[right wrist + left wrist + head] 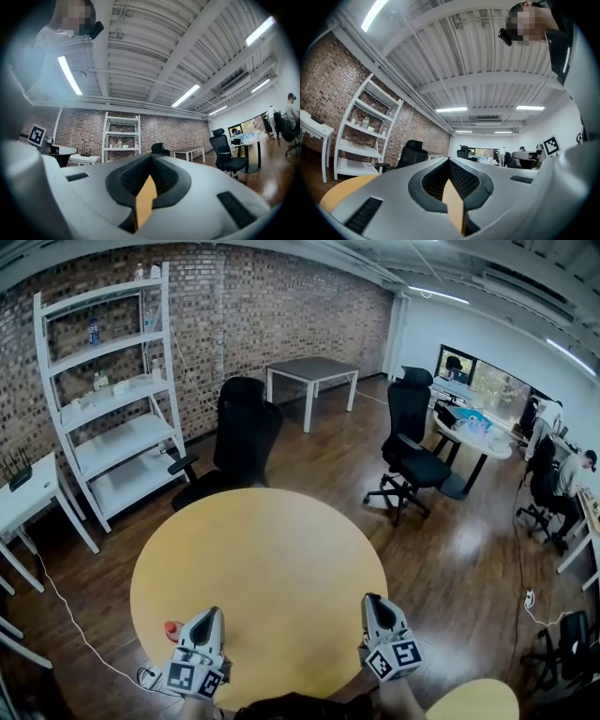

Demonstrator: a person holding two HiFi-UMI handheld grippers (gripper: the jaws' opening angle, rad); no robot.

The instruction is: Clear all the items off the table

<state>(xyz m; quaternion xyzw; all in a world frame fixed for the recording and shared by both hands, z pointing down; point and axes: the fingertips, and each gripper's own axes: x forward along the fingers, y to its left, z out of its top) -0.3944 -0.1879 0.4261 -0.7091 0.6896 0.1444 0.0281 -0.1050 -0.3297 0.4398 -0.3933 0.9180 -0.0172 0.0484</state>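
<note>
Head view, dial centred on the table [262, 559], 12 o'clock pointing away from the person.

- Table: round, yellow top; the surface in view is plain wood colour.
- Left gripper [210, 615]: over the rim at about 7 o'clock, tips pointing toward 12. In the left gripper view the left gripper [449, 160] has its jaws pressed together at the tips, with nothing pinched. Only a sliver of yellow table top [452, 206] shows through the slot below.
- Right gripper [371, 599]: over the rim at about 4 o'clock, also pointing toward 12. In the right gripper view the right gripper [151, 157] likewise has its jaws pressed together on nothing, with the table top [145, 201] seen in the gap beneath.
- The two grippers are well apart.
- Red item [172, 629]: small, at about 8 o'clock, just beside the left gripper on its outer side. Cannot tell whether it sits on the rim or lies beyond it; too small to identify.
- Surroundings: white shelf [112, 399] at 11 o'clock against the brick wall; black chair [239, 442] at 12 o'clock, near the far rim; second chair [410, 442] at 1 o'clock, farther off; grey desk [312, 371] beyond the chairs.
- White cable [84, 638] on the floor at 8 o'clock.
</note>
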